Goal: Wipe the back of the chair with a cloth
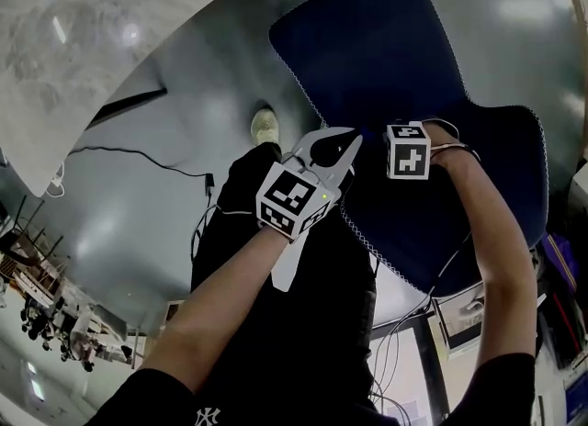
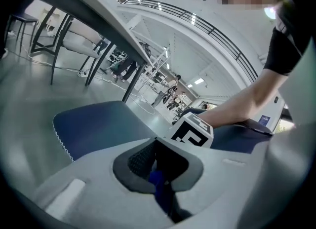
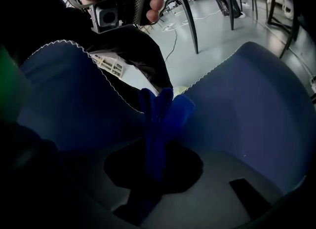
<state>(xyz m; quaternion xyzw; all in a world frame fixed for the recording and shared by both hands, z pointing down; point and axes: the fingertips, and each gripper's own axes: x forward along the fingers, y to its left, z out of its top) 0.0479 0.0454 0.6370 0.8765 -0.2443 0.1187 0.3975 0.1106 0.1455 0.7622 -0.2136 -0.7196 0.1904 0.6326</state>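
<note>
Right claw (image 3: 154, 146): closed on a bunched blue cloth (image 3: 165, 112), which sticks out past the tips.
Left claw (image 2: 156, 141): tips together, holding nothing that can be identified; a small blue scrap (image 2: 158, 179) sits in the hollow behind them, and what it is cannot be told.
Cloth position: close against the dark blue chair (image 3: 256, 104), beside its stitched edge (image 3: 106, 80); contact cannot be confirmed.
Step in hand: judged to be bringing the cloth to the chair back.
Next move: calls for pressing the cloth flat on the upholstery, then sweeping along the panel with a firm grip.
</note>
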